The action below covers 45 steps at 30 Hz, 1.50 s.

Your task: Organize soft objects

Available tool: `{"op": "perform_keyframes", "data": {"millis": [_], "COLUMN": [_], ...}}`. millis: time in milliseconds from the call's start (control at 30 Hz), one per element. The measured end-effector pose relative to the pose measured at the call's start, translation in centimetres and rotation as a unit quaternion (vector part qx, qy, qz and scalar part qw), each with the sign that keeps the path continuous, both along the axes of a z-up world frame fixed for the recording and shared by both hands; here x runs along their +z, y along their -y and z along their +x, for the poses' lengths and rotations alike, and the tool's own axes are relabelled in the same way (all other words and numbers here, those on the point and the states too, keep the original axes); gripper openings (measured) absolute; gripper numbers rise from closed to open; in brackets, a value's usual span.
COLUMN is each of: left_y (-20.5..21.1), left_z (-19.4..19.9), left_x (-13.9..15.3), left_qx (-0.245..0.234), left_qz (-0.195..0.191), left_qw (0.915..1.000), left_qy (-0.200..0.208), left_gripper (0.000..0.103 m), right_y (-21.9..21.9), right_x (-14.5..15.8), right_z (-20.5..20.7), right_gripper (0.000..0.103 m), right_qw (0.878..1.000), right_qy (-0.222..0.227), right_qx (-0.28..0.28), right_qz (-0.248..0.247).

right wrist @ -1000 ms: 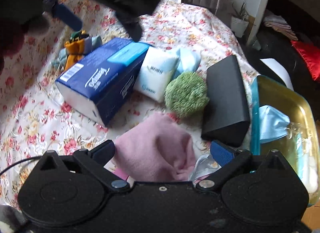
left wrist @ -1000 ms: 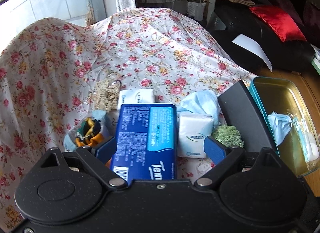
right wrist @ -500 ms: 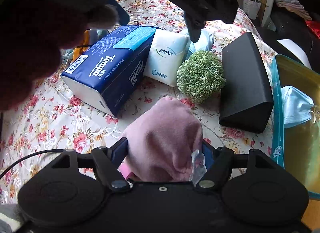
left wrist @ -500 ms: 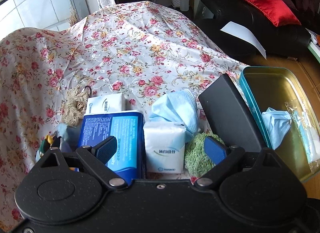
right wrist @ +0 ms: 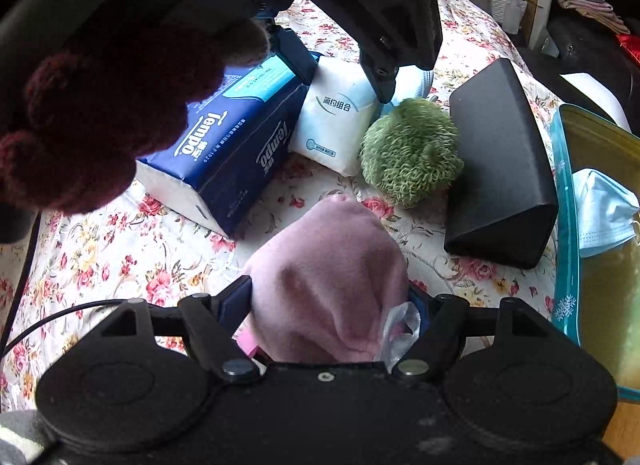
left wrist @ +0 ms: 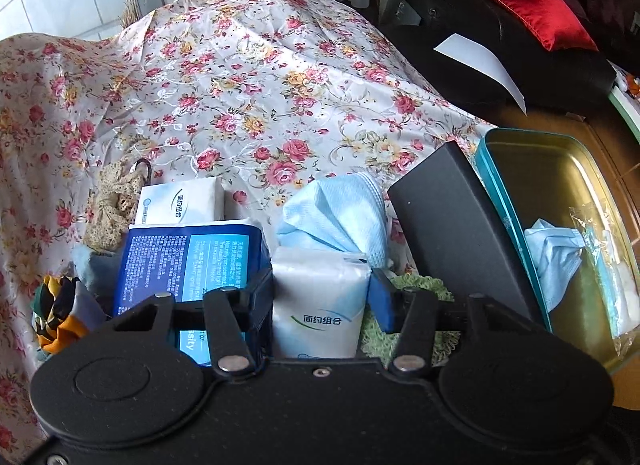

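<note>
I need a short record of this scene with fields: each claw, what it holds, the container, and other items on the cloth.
left claw: closing on the white tissue pack, which sits between its pads
right claw: shut on the pink cloth
container: teal tin, open, with a blue face mask inside
other items: blue Tempo tissue pack, green scrubber, black case, second blue mask
surface: floral cloth
</note>
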<state>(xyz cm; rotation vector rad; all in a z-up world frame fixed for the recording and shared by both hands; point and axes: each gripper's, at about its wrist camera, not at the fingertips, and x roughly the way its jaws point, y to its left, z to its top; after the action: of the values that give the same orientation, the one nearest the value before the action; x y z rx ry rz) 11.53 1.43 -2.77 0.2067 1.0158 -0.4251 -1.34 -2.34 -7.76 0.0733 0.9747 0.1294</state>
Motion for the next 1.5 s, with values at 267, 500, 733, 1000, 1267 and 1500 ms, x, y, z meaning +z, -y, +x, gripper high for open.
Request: {"op": "perform_keyframes", "data": {"millis": [267, 500, 733, 1000, 1267, 1500], "left_y": [-1.2, -2.5, -0.9, 1.4, 0.1, 0.2], "left_z": [-1.0, -2.5, -3.2, -3.7, -4.8, -5.2], "left_x": [2.2, 3.8, 2.3, 0.1, -0.4, -1.7], "left_qx": [0.008, -0.006, -0.034, -0.054, -0.043, -0.036], "left_qz": [-0.021, -0.018, 0.027, 0.047, 0.034, 0.031], "left_qw": [0.9997, 0.9991, 0.9972, 0.9951, 0.9969, 0.9981], "left_qy": [-0.013, -0.037, -0.061, -0.068, -0.057, -0.039], "left_gripper": [0.050, 0.050, 0.050, 0.061, 0.081, 0.087], "right_y": [0.4, 0.6, 1.3, 3.7, 3.2, 2.0], "right_x": [0.1, 0.0, 0.5, 0.6, 0.5, 0.8], "right_z": [-0.1, -0.1, -1.2, -2.7, -2.8, -3.7], "right_gripper": [0.075, 0.069, 0.066, 0.066, 0.068, 0.075], "right_qw": [1.000, 1.000, 0.999, 0.994, 0.995, 0.996], "right_qy": [0.001, -0.001, -0.025, -0.048, -0.040, -0.017], "right_qx": [0.002, 0.004, -0.026, -0.090, -0.086, -0.078], "right_qz": [0.006, 0.015, 0.016, 0.028, 0.006, -0.030]}}
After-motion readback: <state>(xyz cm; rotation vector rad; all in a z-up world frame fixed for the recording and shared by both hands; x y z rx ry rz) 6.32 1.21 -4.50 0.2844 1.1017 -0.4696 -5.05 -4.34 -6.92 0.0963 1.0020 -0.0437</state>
